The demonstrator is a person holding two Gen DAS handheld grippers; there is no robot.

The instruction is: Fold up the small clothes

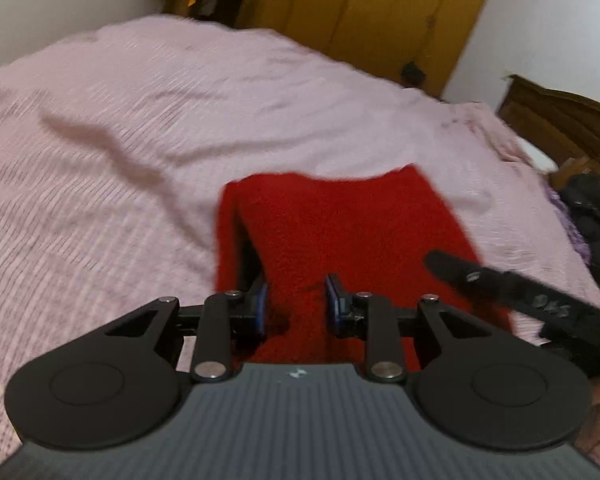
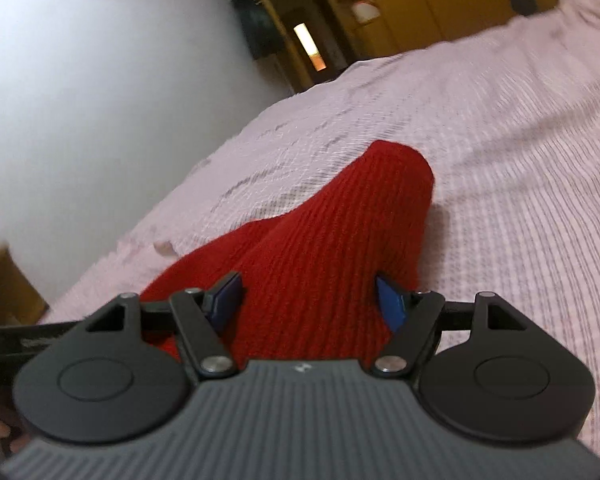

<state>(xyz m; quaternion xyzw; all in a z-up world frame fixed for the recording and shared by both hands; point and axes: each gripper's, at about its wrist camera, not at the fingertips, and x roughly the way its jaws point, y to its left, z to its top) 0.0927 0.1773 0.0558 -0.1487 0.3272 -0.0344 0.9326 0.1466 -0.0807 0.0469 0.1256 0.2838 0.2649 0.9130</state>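
Bed cover [image 1: 180, 128] wide open left and beyond red knit garment [image 1: 340, 232]. Right side blocked: right tongs [image 1: 520, 296] cross just beside garment, dark clothes pile [image 1: 596, 216] and headboard [image 1: 560, 120] past them. Wardrobe [image 1: 380, 8] bounds far end.

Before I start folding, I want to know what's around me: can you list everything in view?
red knit garment: one, red, on the bed, bunched between both grippers
bedspread: one, pale pink, covering the bed
wardrobe: one, yellow-brown wood, beyond the bed
headboard: one, dark brown wood, at the right of the left wrist view
dark clothes pile: one, black, right edge of the bed
left gripper: one, black with blue pads, jaws on the garment
right gripper: one, black with blue pads, jaws wide around a thick fold
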